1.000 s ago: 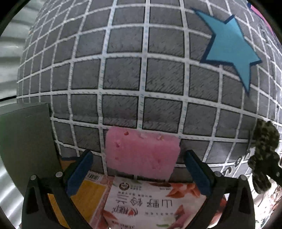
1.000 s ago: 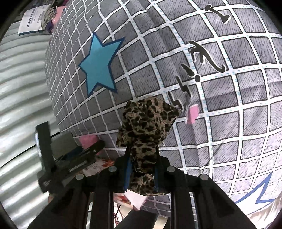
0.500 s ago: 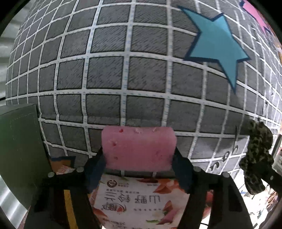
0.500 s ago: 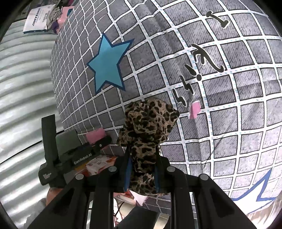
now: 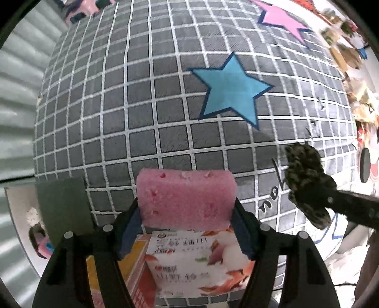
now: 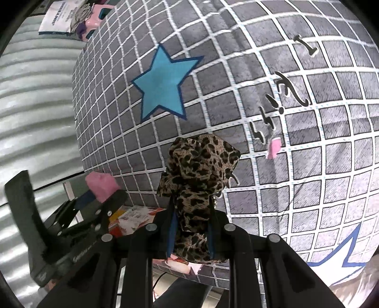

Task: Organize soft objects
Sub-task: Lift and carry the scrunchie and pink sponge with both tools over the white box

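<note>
Over at the left, a dark green flat panel (image 5: 62,208) stood at the edge of the grey cloth with white grid lines (image 5: 142,94). Next along, the left gripper (image 5: 187,213) had its blue-padded fingers (image 5: 129,233) pressed against both ends of a pink rectangular foam sponge (image 5: 186,199), which it held above a white and orange printed snack packet (image 5: 189,260). That packet lay at the near edge of the cloth, on an orange printed box (image 5: 128,263). A blue star (image 5: 231,88) was printed on the cloth beyond the sponge, with a pink star (image 5: 281,19) farther off.

To the right, the right gripper (image 6: 191,234) was clamped narrow on a bunched leopard-print fabric piece (image 6: 197,175), whose loose top stood up past the fingertips above the cloth. A small pink scrap (image 6: 273,148) lay on the grid just right of the fabric, beside black printed marks (image 6: 281,99).
</note>
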`<state>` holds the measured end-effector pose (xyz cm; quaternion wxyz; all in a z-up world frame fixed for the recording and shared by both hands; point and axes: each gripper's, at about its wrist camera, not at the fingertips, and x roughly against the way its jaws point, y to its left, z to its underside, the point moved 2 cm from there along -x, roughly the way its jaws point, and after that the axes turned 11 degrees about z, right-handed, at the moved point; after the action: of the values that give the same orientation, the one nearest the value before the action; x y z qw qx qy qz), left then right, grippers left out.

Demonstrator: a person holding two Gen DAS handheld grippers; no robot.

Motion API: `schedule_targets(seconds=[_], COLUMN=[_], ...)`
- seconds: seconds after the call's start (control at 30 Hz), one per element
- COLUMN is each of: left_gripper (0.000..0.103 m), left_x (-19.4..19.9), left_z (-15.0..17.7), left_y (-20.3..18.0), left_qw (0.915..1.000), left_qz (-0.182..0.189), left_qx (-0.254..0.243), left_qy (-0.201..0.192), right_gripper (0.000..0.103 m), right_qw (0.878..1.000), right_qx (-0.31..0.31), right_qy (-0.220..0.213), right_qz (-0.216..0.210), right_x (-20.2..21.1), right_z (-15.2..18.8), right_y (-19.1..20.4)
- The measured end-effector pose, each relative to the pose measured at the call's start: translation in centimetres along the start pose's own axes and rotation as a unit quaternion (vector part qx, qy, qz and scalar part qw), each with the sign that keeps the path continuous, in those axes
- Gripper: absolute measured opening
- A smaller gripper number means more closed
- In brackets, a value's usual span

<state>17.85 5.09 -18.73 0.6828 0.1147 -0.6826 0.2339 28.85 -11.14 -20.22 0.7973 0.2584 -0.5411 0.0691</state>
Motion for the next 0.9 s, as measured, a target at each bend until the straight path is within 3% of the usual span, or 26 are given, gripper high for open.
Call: schedule_targets(seconds=[0.17,0.4,0.9], left_gripper=[0.073,0.073,0.073], left_x=[3.1,6.3,9.6], left_z=[0.3,3.6,8.3], left_y=[-0.7,-0.6,-0.1], left_qw=[0.9995,0.9983,0.9916], left_qz=[0.004,0.018,0.057], left_qx=[-0.022,-0.036,-0.082], left_qy=[-0.021,-0.041,-0.082], right_gripper=[0.022,0.022,0.022], right_qw=[1.000,0.999,0.995], right_qx=[0.011,0.021,0.018], right_qy=[-0.015,-0.033,-0.085], right_qz=[0.012,0.018,0.039], right_x=[0.6,1.3,4.4], right_z=[0.5,1.8,6.7], right_y=[1.9,4.4,7.1])
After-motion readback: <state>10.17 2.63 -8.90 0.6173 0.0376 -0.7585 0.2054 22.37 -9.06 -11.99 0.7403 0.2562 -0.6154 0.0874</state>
